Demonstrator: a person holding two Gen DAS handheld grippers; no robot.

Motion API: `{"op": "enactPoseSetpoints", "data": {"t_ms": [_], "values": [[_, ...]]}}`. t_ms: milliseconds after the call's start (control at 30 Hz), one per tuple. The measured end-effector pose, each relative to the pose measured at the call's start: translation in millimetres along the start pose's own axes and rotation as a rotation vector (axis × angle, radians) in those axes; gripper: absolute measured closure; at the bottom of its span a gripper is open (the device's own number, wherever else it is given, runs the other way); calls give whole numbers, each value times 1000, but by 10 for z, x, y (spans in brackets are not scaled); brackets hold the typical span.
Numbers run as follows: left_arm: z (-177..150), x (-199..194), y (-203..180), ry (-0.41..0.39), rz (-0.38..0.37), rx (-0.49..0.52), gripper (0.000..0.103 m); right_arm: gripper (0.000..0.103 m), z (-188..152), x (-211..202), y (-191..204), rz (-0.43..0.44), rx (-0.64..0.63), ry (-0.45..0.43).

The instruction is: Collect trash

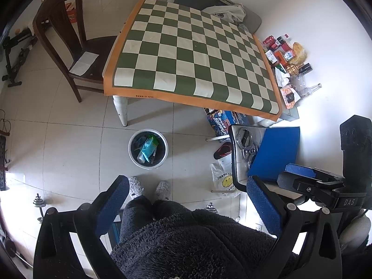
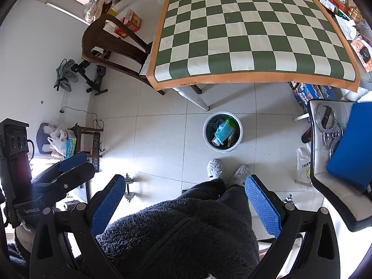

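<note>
A white trash bin stands on the tiled floor in front of the table; it holds a teal packet and other wrappers, and it also shows in the right wrist view. The checkered tablecloth has no loose items on its squares. My left gripper is open and empty, held high above the person's legs. My right gripper is open and empty too. The right gripper also shows at the left wrist view's right edge.
A dark wooden chair stands left of the table. Boxes, bottles and packets lie beside the table's right edge. A chair with a blue pad and metal rings sits at right. Dumbbells and a plastic bag lie on the floor.
</note>
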State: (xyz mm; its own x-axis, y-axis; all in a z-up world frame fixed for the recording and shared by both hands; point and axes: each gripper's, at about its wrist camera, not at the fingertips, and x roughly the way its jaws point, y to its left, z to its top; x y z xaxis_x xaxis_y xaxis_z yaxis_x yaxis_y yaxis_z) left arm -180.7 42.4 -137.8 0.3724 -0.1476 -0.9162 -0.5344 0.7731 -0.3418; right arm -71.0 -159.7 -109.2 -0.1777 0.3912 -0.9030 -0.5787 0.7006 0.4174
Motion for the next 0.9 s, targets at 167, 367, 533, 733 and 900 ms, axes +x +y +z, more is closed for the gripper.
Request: {"op": "enactPoseSetpoints", "data": {"t_ms": [167, 367, 533, 733, 900], "values": [[-6, 4, -20, -2, -1, -3, 0, 0, -12, -14, 11, -4, 7, -5], [-1, 9, -48, -4, -1, -3, 0, 0, -9, -32, 33, -5, 17, -13], [-19, 12, -59, -7, 1, -9, 0, 0, -15, -41, 25, -5, 18, -14], [-5, 9, -86, -9, 0, -8, 0, 0, -24, -48, 13, -4, 12, -10], [-4, 7, -75, -10, -2, -7, 0, 0, -22, -37, 20, -5, 13, -12]]}}
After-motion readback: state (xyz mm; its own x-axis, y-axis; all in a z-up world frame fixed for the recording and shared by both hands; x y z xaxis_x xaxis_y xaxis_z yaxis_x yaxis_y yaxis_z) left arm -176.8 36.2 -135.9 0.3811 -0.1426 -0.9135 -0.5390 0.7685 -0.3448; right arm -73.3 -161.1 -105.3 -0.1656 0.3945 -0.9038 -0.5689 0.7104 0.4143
